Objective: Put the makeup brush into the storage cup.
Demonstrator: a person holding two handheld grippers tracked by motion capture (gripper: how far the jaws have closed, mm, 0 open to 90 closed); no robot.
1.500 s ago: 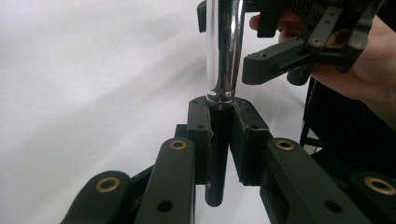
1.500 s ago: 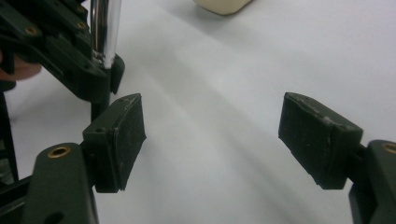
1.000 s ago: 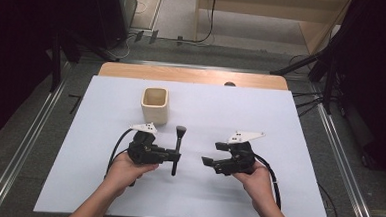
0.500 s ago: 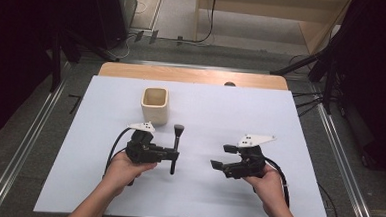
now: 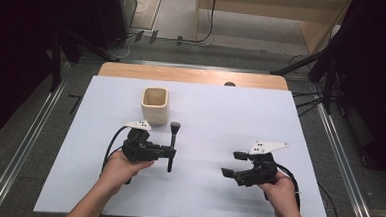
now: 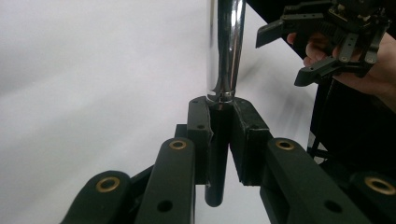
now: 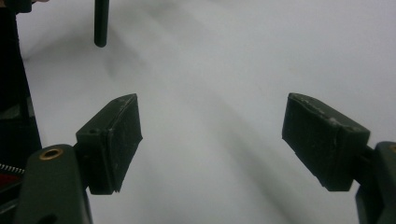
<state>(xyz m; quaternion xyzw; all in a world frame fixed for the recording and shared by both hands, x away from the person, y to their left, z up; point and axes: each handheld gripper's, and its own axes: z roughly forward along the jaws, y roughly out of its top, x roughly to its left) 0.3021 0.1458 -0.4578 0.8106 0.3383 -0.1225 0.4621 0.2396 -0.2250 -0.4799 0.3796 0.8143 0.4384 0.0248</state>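
The left hand-held gripper (image 5: 170,153) lies level over the white counter (image 5: 220,115), its jaws pointing toward the middle of the counter, and it is clamped on a brush (image 5: 172,146). The left hand (image 5: 120,166) wraps the gripper's body from behind, forearm coming in from the lower edge of the high view at a slant. The brush runs crosswise to the jaws: its dark head points away from the person, toward a cream cup (image 5: 154,105) that stands just beyond it, and its black handle end points back toward the person. In the left gripper view the pads (image 6: 200,135) press on the black handle just below where the shiny metal shaft (image 6: 226,46) begins, and the handle's tip sticks out past the pads.

The right hand-held gripper (image 5: 234,164) is held well apart from the left one, over the right half of the counter, also roughly level and aimed leftward at the brush. Its jaws stand wide open with nothing between them; the right gripper view shows bare counter between the two pads (image 7: 116,135) and the brush's handle end (image 7: 101,23) farther off. The right hand (image 5: 279,190) grips it from behind, wrist angled in from the lower right.
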